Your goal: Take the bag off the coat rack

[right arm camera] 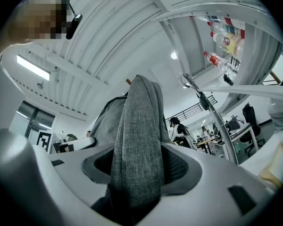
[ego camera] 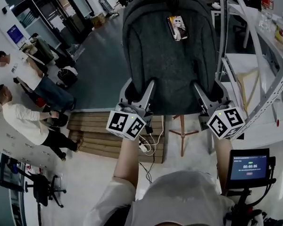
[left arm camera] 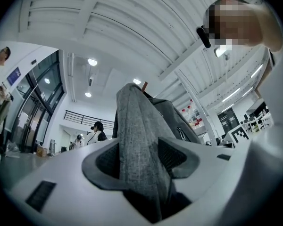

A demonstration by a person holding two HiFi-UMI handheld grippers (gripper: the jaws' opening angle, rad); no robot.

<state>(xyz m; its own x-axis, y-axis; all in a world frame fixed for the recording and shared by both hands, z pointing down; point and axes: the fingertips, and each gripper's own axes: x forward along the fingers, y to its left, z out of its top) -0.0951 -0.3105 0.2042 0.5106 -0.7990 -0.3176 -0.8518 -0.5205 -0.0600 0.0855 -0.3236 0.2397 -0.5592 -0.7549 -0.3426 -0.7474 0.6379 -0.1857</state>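
Bag (ego camera: 169, 55) is apparently hanging on the coat rack (ego camera: 181, 128), the left gripper (left arm camera: 141, 159) and right gripper (right arm camera: 137, 166) jaws are clamping its bottom edge, and lifting is remaining.

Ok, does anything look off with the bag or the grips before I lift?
Nothing stands out. The backpack hangs straight, and the left claw and right claw each pinch a fold of its grey fabric at matching height near the bottom.
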